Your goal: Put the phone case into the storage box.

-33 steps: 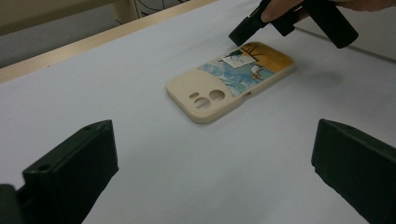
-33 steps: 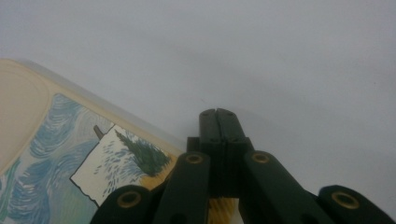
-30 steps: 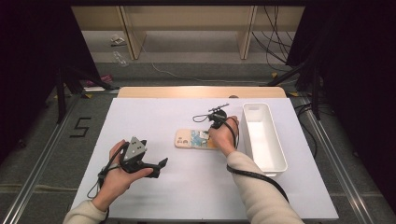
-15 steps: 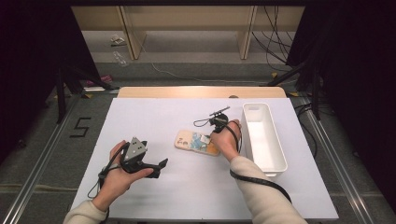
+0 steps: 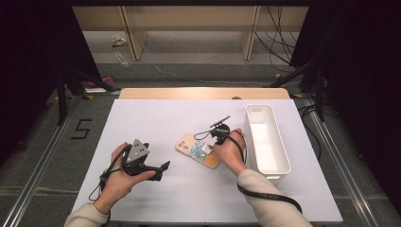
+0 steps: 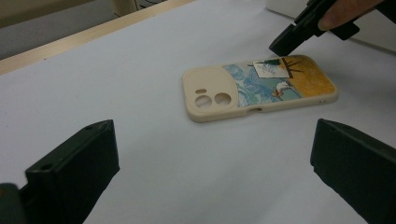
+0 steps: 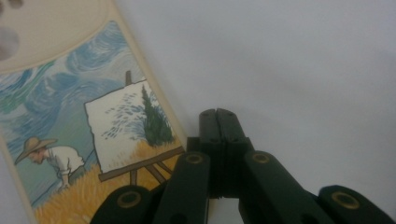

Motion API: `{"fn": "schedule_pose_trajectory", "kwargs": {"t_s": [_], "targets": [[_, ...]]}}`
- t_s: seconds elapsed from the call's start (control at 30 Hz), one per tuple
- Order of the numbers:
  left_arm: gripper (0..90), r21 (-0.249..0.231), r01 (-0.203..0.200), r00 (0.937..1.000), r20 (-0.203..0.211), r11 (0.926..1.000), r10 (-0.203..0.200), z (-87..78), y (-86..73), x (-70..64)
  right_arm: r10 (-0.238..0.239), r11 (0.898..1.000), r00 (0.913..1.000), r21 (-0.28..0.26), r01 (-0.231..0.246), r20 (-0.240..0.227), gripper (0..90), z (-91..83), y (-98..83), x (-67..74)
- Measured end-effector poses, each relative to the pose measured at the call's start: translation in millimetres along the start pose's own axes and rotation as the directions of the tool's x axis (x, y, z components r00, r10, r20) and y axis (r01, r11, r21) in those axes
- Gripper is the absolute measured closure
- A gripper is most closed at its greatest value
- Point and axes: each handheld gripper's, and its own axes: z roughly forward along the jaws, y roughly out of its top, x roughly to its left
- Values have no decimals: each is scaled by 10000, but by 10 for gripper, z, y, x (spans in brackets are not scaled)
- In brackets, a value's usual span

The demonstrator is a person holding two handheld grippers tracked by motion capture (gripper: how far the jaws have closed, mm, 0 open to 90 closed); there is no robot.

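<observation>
A cream phone case (image 5: 197,150) with a painted picture lies back-up in the middle of the white table, set slantwise. My right gripper (image 5: 213,141) is shut, with nothing between its jaws. Its tips (image 7: 218,116) hover close over the table right beside the picture end of the case (image 7: 70,116), by its long far edge; whether they touch it I cannot tell. My left gripper (image 5: 161,169) rests low at the left, open. It points at the case (image 6: 259,86), which lies well beyond its wide-apart jaws (image 6: 212,186). The right gripper (image 6: 278,45) shows past the case.
A long white bin (image 5: 250,137) stands lengthwise just right of the right hand. The table's wooden far edge (image 5: 203,93) lies behind it. Bare white tabletop stretches left of the case and in front of both hands.
The right hand has come a little nearer with its shut gripper. The case's picture end has swung toward the person, so the case now lies slantwise. The left hand has kept still.
</observation>
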Motion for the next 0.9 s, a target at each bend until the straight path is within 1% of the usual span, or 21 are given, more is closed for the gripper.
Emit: {"fn": "schedule_pose_trajectory", "kwargs": {"t_s": [0.03,0.1,0.17,0.2,0.3,0.4,0.43,0.47,0.5,0.53,0.6,0.63,0.67,0.73,0.77,0.8,0.83,0.87,0.9], "targets": [[4,4,15,10000,-9,10000,-15,-1,-1,1,-132,9999,9999,-16,132,-53,900,-24,-46,54],[4,4,21,10000,-12,10000,-21,-2,-1,2,-281,9996,9995,40,282,-154,900,-49,-93,89],[4,8,27,10000,-16,10000,-27,-1,-2,4,-298,9995,9993,44,299,-223,900,-58,-116,108],[5,20,23,10000,-15,10000,-23,-1,-3,5,-380,9993,9986,60,383,-370,900,-85,-167,143],[4,54,-5,10000,-27,10000,5,-2,-4,9,-402,9991,9971,116,410,-642,900,-123,-222,184],[4,77,7,10000,-37,10000,-6,-2,-6,9,-568,9983,9948,94,578,-842,900,-161,-291,230],[4,104,12,10000,-48,9999,-12,-2,-7,9,-568,9983,9948,94,578,-842,900,-161,-291,230],[5,153,19,10000,-84,9999,-18,-1,-9,10,-602,9981,9926,100,616,-1056,900,-194,-344,256],[5,186,8,10000,-86,9998,-6,0,-10,13,-602,9981,9926,100,616,-1056,900,-194,-344,256],[6,210,54,9999,-106,9998,-52,2,-12,12,-576,9981,9900,125,598,-1290,900,-219,-389,276],[9,372,106,9999,-131,9993,-101,9,-21,13,-620,9978,9865,140,648,-1514,900,-251,-442,297],[9,372,106,9999,-131,9993,-101,9,-21,13,-620,9978,9865,140,648,-1514,900,-251,-442,297],[9,457,140,9998,-116,9989,-135,15,-27,14,-613,9977,9803,160,655,-1878,900,-285,-507,330],[11,576,157,9998,-109,9982,-151,20,-32,15,-635,9976,9756,150,682,-2103,900,-308,-555,362],[11,576,157,9998,-109,9982,-151,20,-32,15,-635,9976,9756,150,682,-2103,900,-308,-555,362],[11,649,165,9998,-115,9978,-158,22,-35,15,-660,9974,9730,124,705,-2212,900,-319,-578,378],[16,799,211,9997,-157,9966,-199,27,-41,18,-638,9976,9678,105,684,-2437,900,-337,-620,417],[18,799,211,9997,-157,9966,-199,27,-41,18,-616,9977,9651,109,665,-2544,900,-344,-640,440],[18,829,248,9996,-174,9962,-235,31,-46,19,-690,9972,9629,85,737,-2609,900,-352,-656,459]]}}
